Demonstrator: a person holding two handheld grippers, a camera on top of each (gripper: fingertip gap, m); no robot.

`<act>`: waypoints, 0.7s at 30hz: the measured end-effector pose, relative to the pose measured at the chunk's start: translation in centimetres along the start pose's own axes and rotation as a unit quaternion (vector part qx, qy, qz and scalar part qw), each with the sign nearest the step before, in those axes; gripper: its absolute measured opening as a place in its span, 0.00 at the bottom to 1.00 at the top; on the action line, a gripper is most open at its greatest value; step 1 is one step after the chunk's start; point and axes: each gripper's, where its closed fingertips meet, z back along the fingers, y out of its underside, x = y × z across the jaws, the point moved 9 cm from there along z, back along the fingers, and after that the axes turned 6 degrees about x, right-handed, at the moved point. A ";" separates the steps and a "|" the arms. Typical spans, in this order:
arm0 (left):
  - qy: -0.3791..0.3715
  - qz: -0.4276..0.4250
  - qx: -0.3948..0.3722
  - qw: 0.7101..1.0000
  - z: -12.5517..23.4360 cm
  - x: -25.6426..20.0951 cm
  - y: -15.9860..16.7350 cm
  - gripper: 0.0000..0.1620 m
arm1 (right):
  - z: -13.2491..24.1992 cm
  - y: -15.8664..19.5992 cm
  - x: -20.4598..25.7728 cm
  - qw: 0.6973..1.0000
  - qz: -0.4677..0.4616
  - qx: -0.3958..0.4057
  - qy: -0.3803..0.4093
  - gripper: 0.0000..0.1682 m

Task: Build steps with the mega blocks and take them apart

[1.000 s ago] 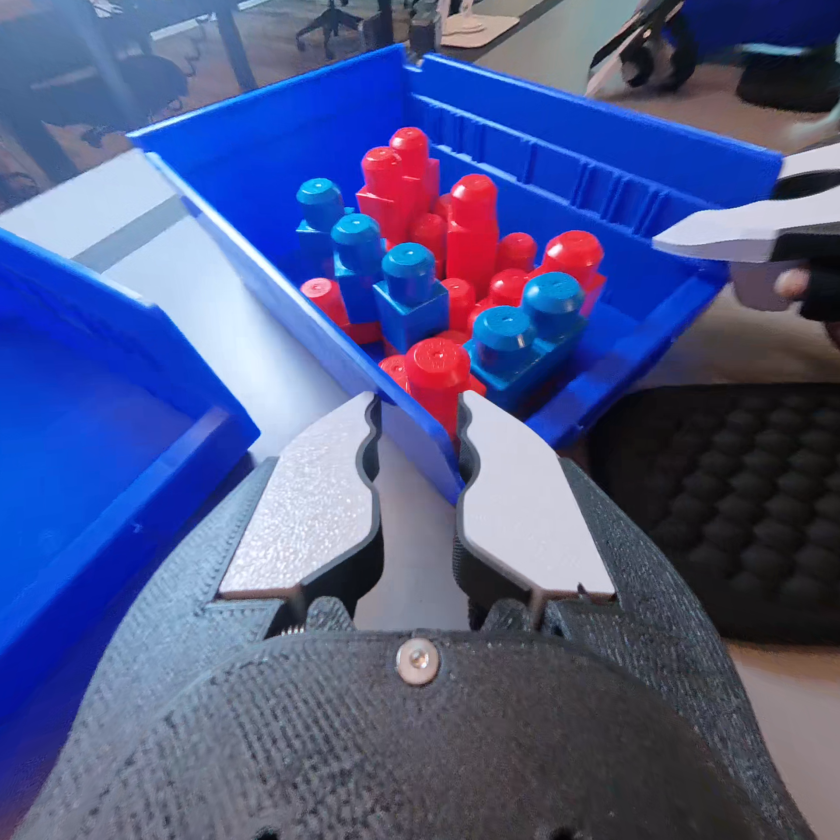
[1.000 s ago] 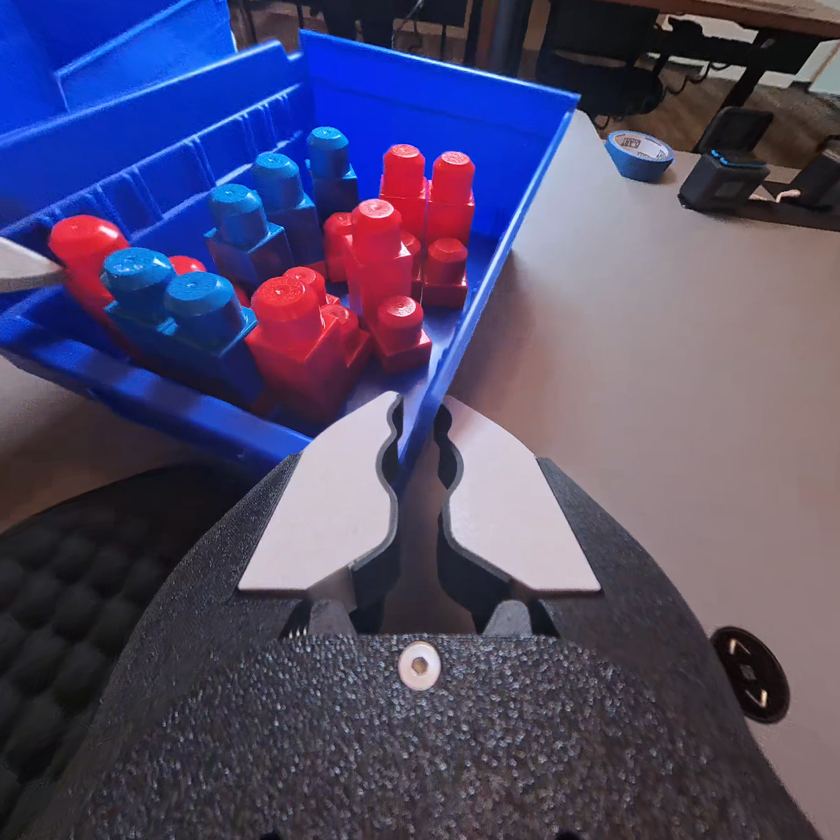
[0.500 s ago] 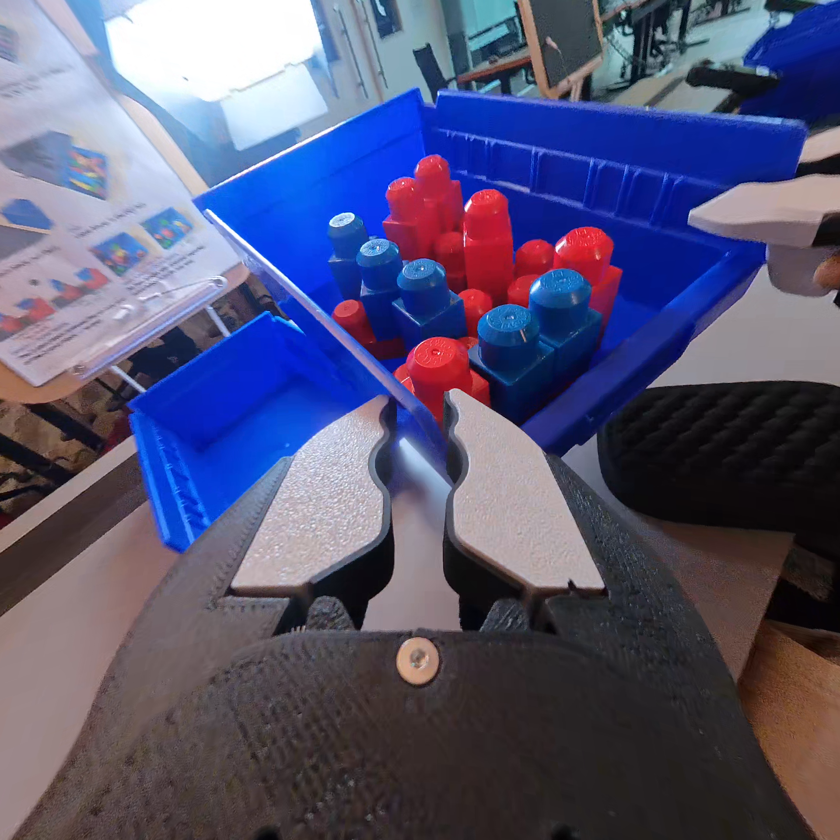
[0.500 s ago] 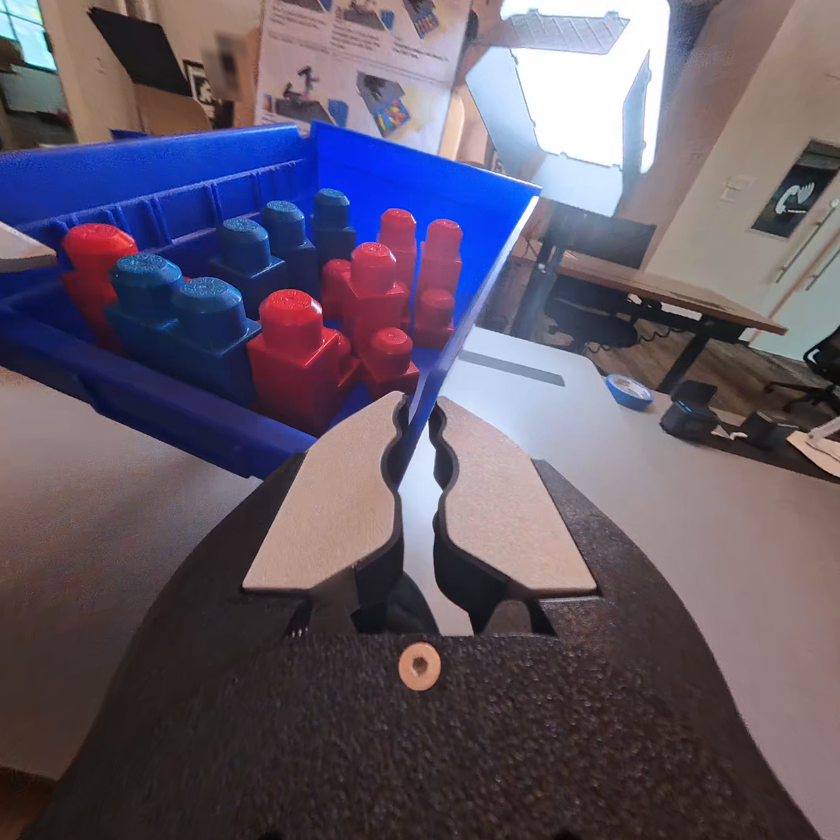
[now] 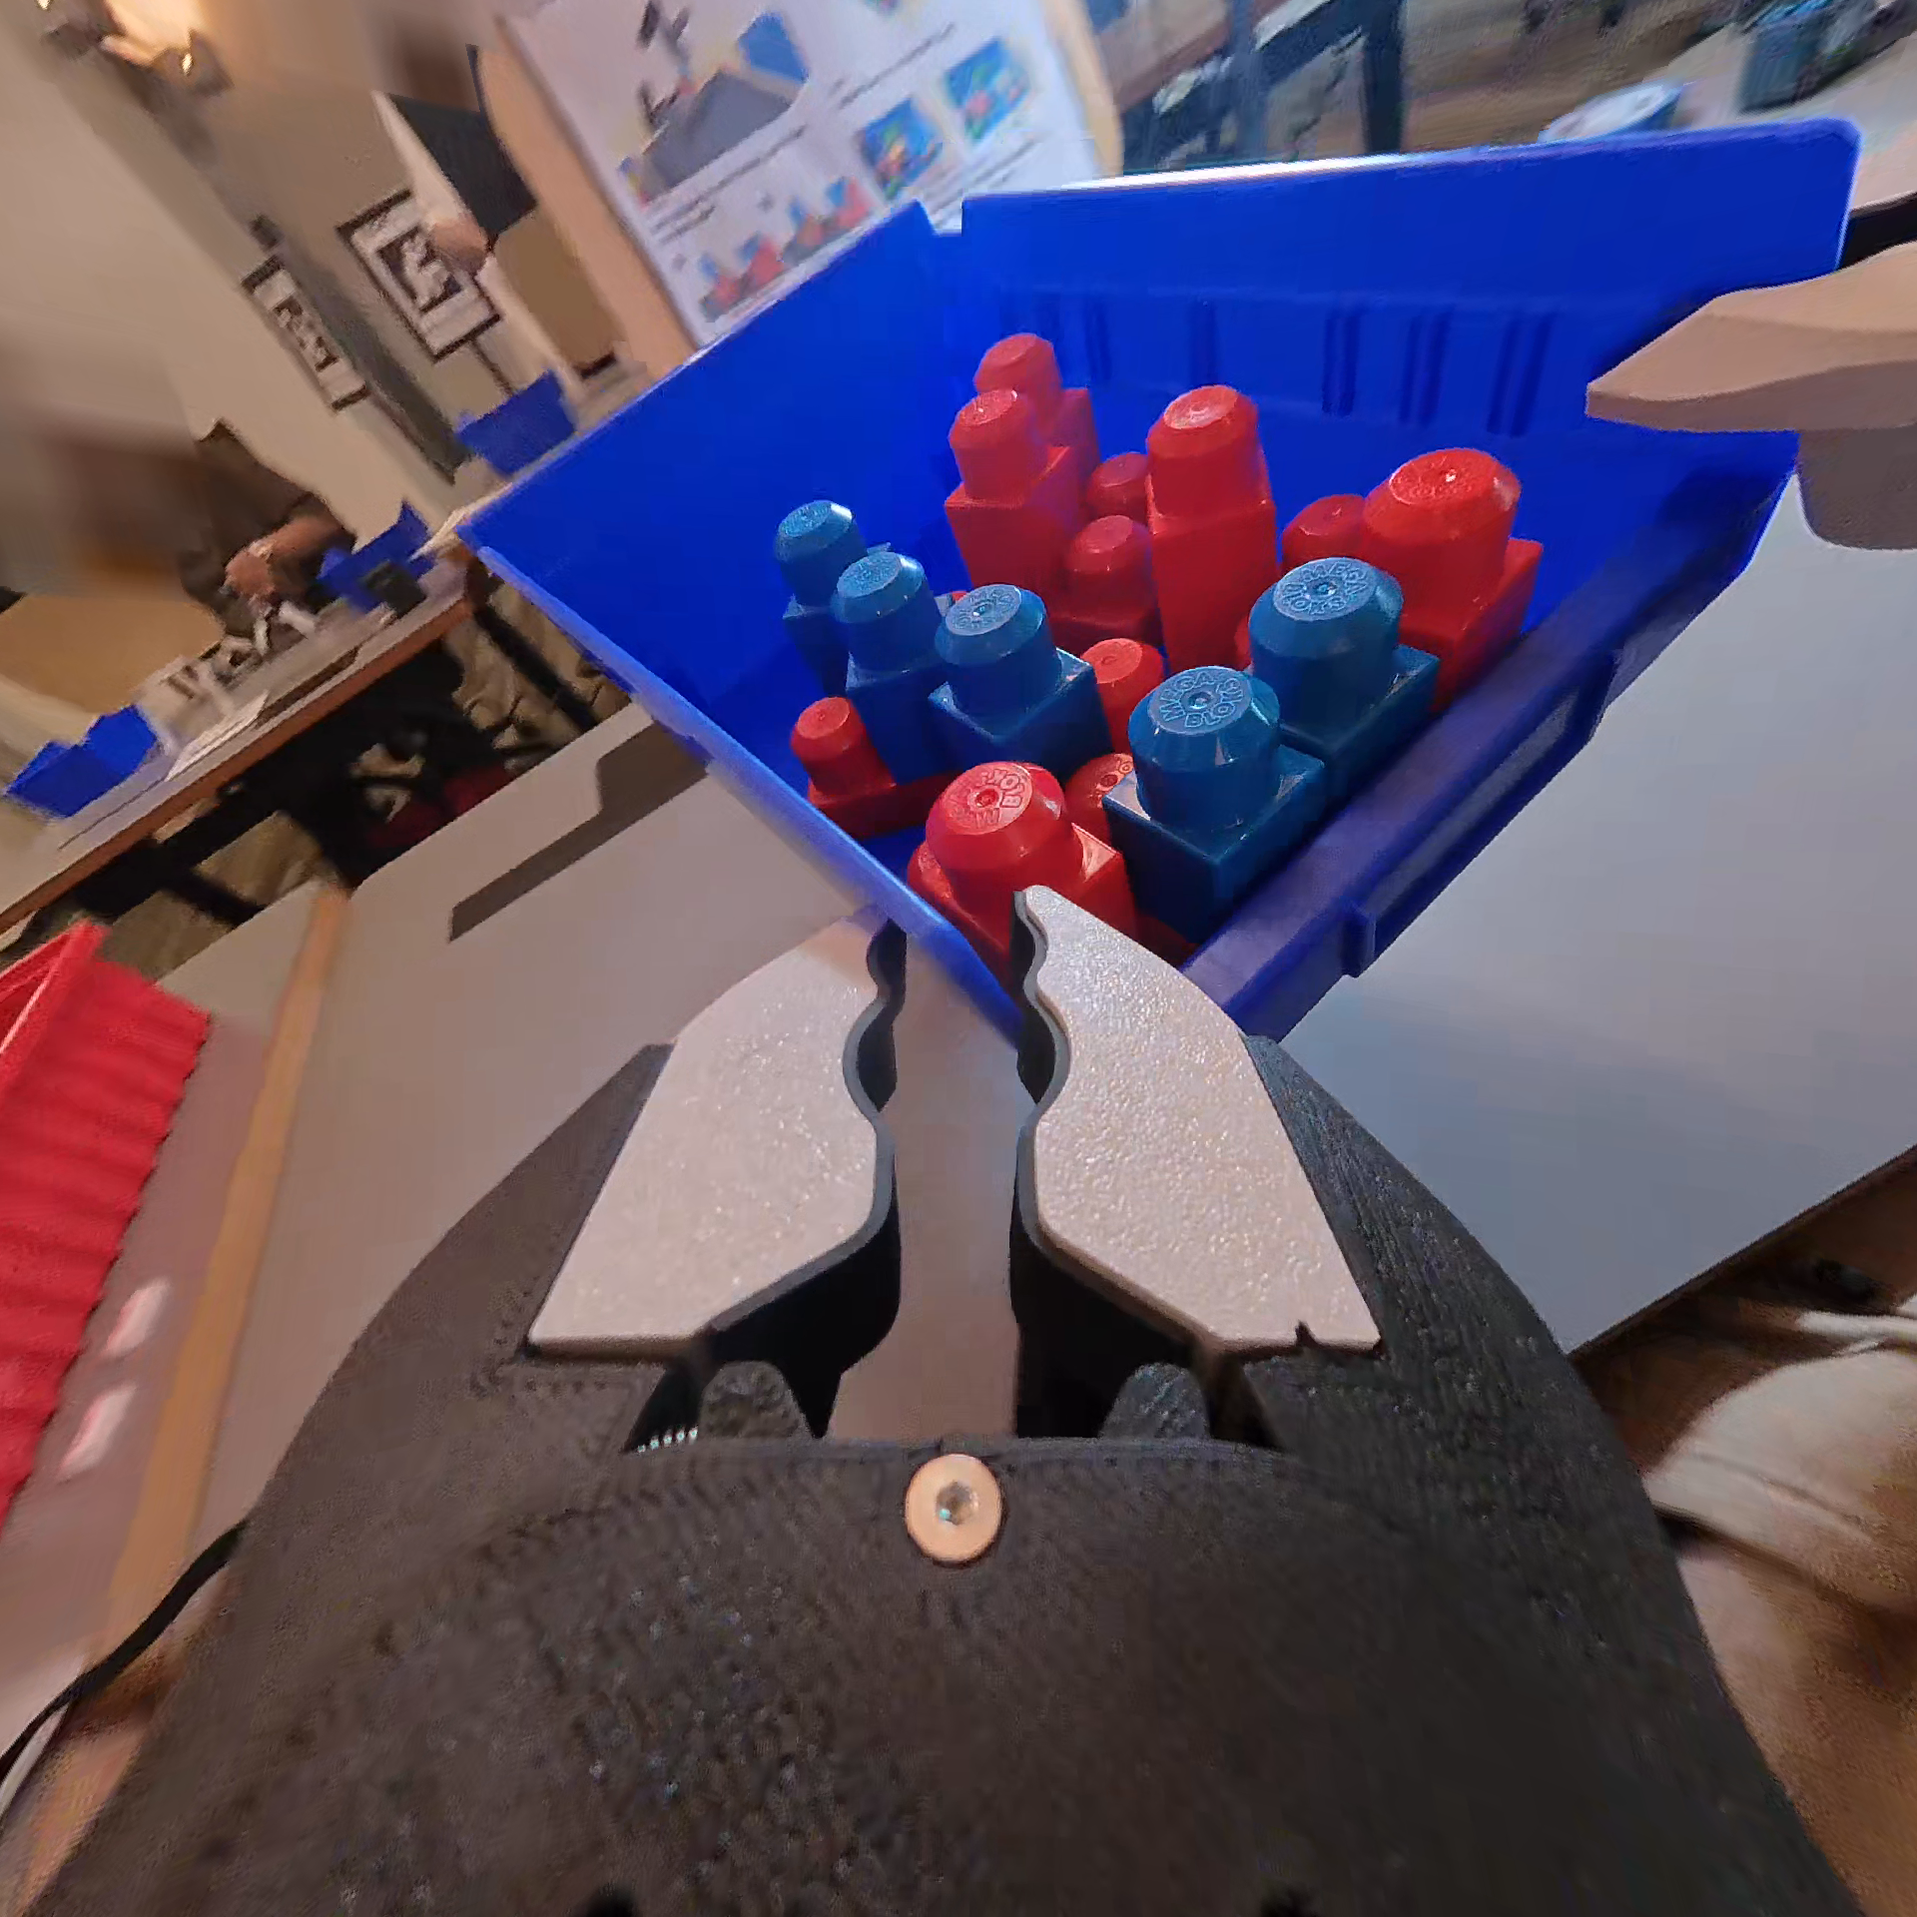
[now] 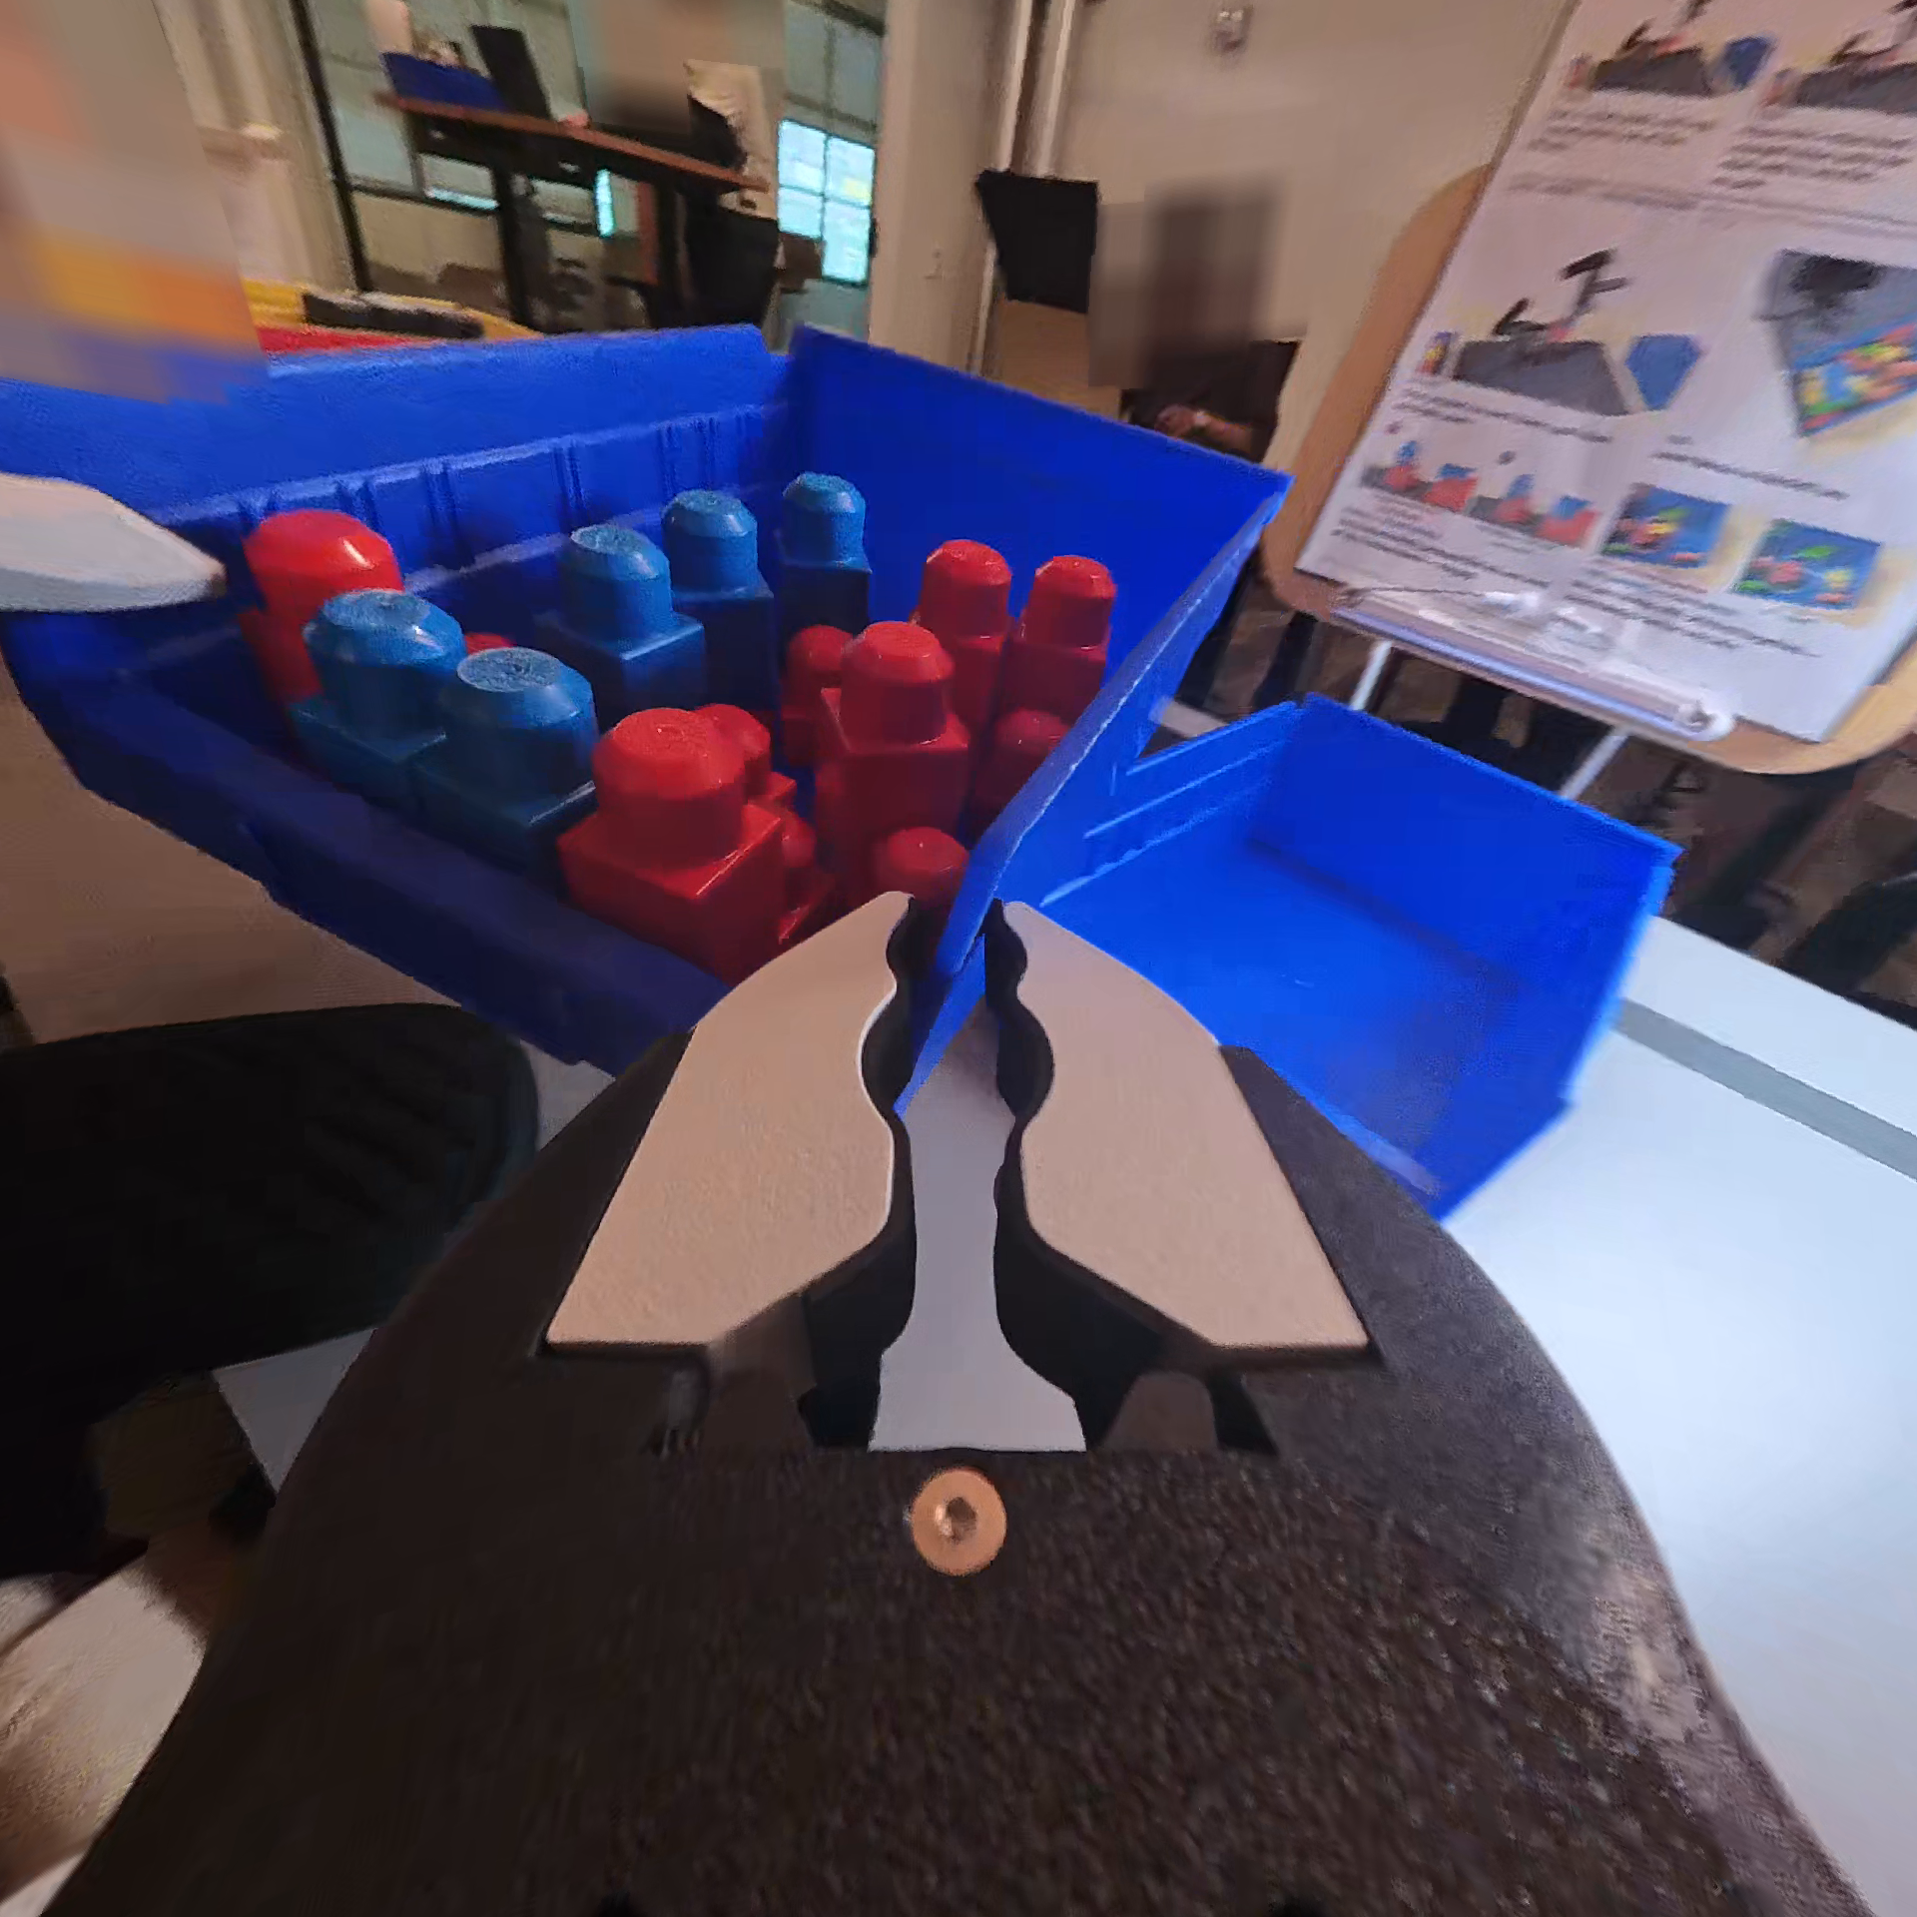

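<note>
A blue bin holds several red blocks and blue blocks, some stacked upright. My left gripper is shut on the bin's left side wall near its front corner. My right gripper is shut on the bin's right side wall near the other front corner. The bin hangs between both grippers, raised off the table and tilted. The red blocks and blue blocks stay inside. Each gripper's finger shows in the other view, the right one and the left one.
An empty blue bin stands on the grey table to the right. A picture board on an easel stands behind it. A black textured mat lies below left. A red ribbed thing is at the far left. One gripper's finger ends stand about 15 cm off the other's.
Both grippers have lifted the bin of blocks off the table and tipped it; the views now look across the room instead of down. The grips on the walls are unchanged.
</note>
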 end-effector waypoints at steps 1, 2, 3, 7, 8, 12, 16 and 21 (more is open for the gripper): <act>-0.012 0.004 0.009 1.000 0.4 1.0 0.6 0.11 | -1.3 0.0 0.8 1.000 0.001 0.011 -0.019 0.07; -0.026 0.009 0.017 0.999 0.7 1.8 1.2 0.10 | -2.4 0.1 1.5 0.999 -0.001 0.021 -0.040 0.08; -0.044 0.013 0.028 0.999 0.8 2.6 1.9 0.09 | -3.5 0.2 2.3 0.998 -0.004 0.031 -0.061 0.08; -0.088 0.025 0.091 0.992 -0.2 4.9 5.1 0.06 | -7.9 2.1 4.6 0.987 -0.024 0.089 -0.130 0.09; -0.090 0.029 0.109 0.990 -0.8 5.2 6.0 0.06 | -8.8 2.5 4.8 0.985 -0.029 0.095 -0.138 0.09; -0.098 0.057 0.098 0.989 -2.8 6.1 8.3 0.07 | -11.5 2.4 4.7 0.985 0.003 0.110 -0.133 0.10; -0.090 0.109 0.099 0.985 -6.1 8.2 10.9 0.09 | -16.0 2.5 4.1 0.969 0.048 0.171 -0.169 0.14; -0.108 0.115 0.074 0.985 -6.6 9.4 10.8 0.21 | -17.5 0.9 0.1 0.968 0.031 0.162 -0.188 0.23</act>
